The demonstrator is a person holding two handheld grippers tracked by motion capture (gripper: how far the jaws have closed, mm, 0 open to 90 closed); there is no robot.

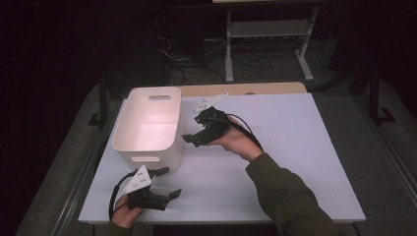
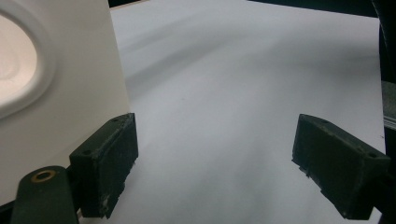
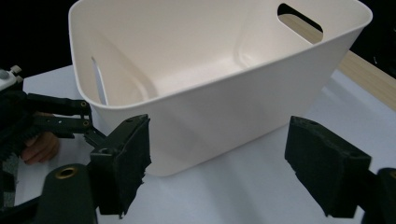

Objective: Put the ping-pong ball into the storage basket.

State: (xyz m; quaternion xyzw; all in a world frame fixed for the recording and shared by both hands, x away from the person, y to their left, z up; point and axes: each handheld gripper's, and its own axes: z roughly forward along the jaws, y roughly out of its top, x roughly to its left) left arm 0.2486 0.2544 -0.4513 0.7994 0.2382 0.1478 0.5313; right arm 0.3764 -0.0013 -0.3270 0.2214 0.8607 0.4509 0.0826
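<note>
A white plastic bin (image 1: 147, 123) with handle slots stands empty on the left half of the white table (image 1: 285, 147). My right gripper (image 1: 192, 129) hovers just to the right of the bin, jaws pointing at its side wall. In the right gripper view the bin (image 3: 210, 93) is close ahead and my right gripper (image 3: 217, 163) stands open with nothing between the pads. My left gripper (image 1: 169, 183) rests near the table's front edge, just in front of the bin. In its own view my left gripper (image 2: 215, 163) is open over bare table, with the bin wall (image 2: 70, 93) beside the left jaw.
A wooden strip (image 1: 246, 89) runs along the table's far edge. Behind the table stand a white metal frame (image 1: 268, 44) and cables on the dark floor. The table's right half (image 1: 305, 162) is bare white surface.
</note>
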